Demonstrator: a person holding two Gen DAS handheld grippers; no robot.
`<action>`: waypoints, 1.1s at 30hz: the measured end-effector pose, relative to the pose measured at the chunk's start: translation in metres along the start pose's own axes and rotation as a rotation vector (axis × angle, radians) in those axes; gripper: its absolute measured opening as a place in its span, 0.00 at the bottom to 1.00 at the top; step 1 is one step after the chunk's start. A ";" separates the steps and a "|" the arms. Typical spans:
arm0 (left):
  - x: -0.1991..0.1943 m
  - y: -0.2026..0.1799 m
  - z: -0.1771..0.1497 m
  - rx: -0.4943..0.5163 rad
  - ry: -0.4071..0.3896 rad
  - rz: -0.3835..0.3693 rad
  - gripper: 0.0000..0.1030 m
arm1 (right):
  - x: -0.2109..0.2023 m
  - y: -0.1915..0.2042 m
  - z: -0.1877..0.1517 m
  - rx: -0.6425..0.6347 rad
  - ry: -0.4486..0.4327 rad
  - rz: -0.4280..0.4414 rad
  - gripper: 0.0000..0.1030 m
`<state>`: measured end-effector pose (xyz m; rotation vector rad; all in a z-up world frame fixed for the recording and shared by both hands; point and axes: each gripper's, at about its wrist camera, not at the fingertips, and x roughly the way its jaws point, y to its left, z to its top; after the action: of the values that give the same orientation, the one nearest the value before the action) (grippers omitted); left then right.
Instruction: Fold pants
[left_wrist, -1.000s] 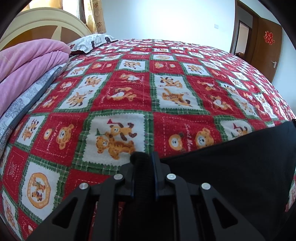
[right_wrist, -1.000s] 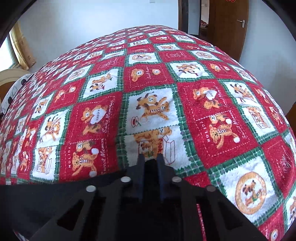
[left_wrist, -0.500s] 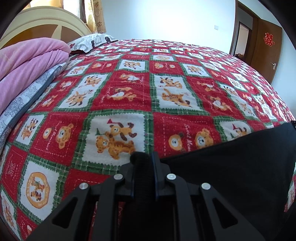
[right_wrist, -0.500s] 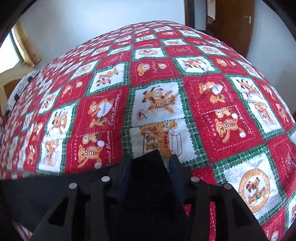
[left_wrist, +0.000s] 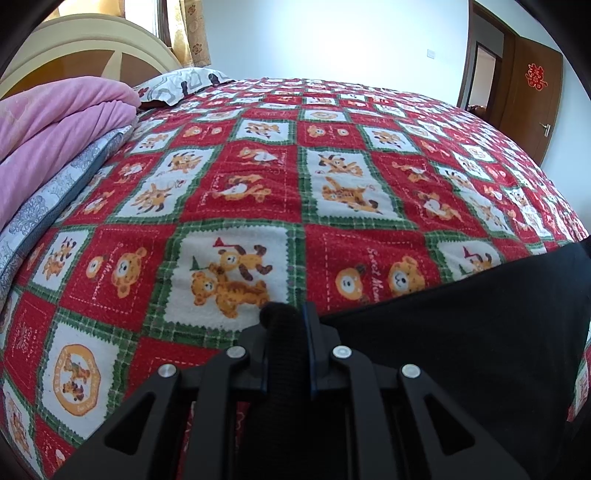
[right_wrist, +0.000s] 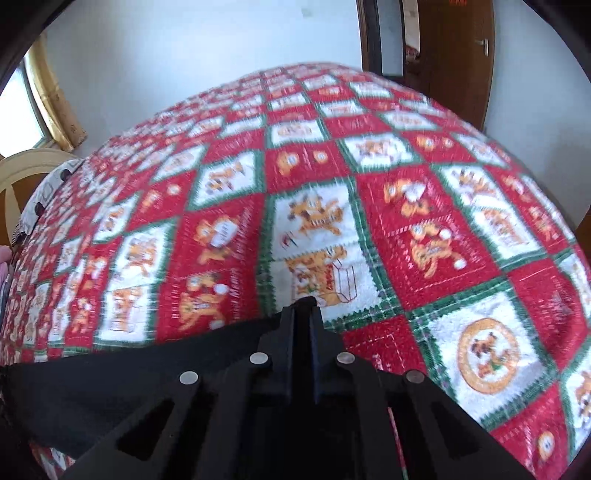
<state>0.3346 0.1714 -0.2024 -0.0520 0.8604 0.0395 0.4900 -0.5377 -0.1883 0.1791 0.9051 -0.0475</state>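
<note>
Pink folded blanket (left_wrist: 55, 122) and patterned pillow (left_wrist: 181, 86) lie along the far left edge of the bed, whose red-and-green bear-print bedspread (left_wrist: 258, 192) carries the work. Left gripper (left_wrist: 286, 321): jaws drawn together on a bunched corner of the black pants (left_wrist: 461, 332), which spread rightward from it along the bed's near edge. Right gripper (right_wrist: 303, 314): jaws nearly closed with dark fabric between them, apparently the opposite corner of the same pants (right_wrist: 129, 369), which extend leftward toward the other tool; this view is motion-blurred, so the grip itself is less certain. Judged step: one edge of the garment is held at both ends, ready for a fold. The next move calls for both corners to travel together, level and taut, over the bedspread so that the layers land aligned without slack.
</note>
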 end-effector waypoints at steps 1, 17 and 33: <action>-0.001 0.000 0.000 -0.001 -0.001 -0.003 0.15 | -0.012 0.004 0.000 -0.009 -0.027 0.000 0.07; -0.087 0.011 0.005 -0.074 -0.200 -0.180 0.14 | -0.163 0.004 -0.045 -0.055 -0.307 0.074 0.07; -0.139 0.028 -0.049 -0.098 -0.332 -0.320 0.14 | -0.229 -0.060 -0.140 0.061 -0.356 0.071 0.07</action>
<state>0.2060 0.1944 -0.1297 -0.2674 0.5098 -0.2053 0.2324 -0.5802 -0.1008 0.2502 0.5421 -0.0392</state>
